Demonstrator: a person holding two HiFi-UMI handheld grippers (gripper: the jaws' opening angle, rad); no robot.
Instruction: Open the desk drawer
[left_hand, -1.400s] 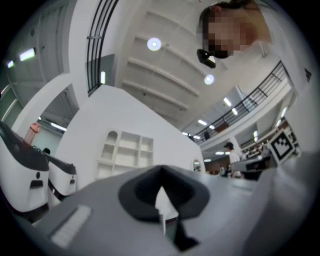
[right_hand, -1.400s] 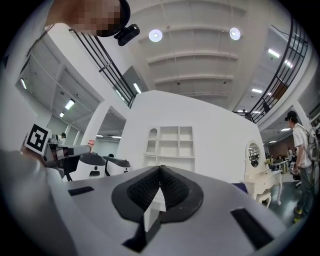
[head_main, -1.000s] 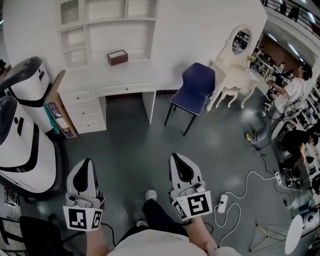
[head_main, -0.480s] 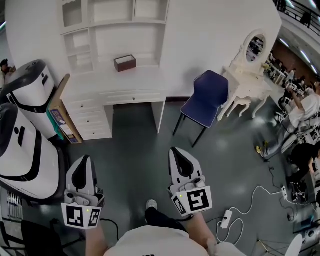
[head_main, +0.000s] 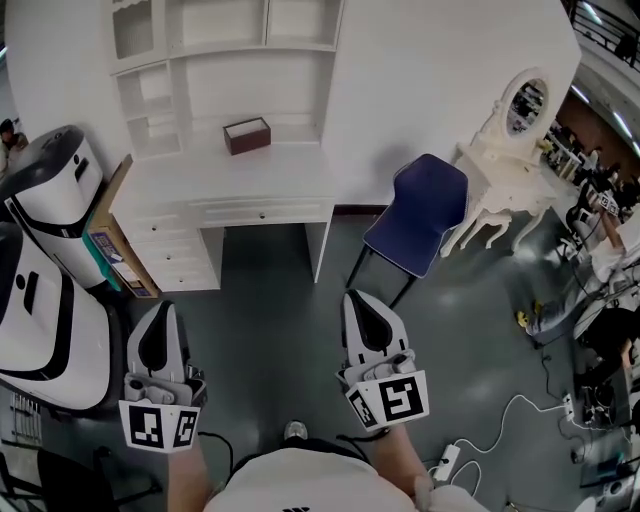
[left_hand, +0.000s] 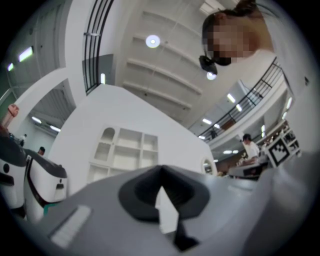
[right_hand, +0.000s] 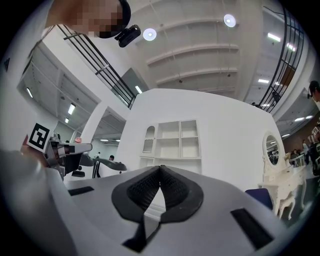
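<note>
Two white-and-black machines (head_main: 45, 200) stand at the far left, with a flat cardboard carton (head_main: 112, 235) propped between them and the left end of the white desk (head_main: 200, 178). Low down, over the grey floor (head_main: 265, 300) and well short of the desk's front edge, the left gripper (head_main: 164, 312) points toward the desk. Its fingers are pressed together at the tips with nothing between them.

Under the desk's left end is a stack of small drawers (head_main: 172, 248). The desk drawer (head_main: 265, 213) is the wide one just below the front edge, to the right of the stack, and it is pushed fully in. A dark brown box (head_main: 246, 135) sits toward the back edge of the desktop, beneath the open white shelves (head_main: 225, 60).

The right gripper (head_main: 362, 305) is level with the left one, also over bare floor. Its ribbed pads are closed on each other and it is empty.

Just past the desk's right end stands a blue chair (head_main: 420, 215), then a white dressing table (head_main: 500, 195) with an oval mirror. A white power strip (head_main: 447, 462) lies on the floor at lower right.
</note>
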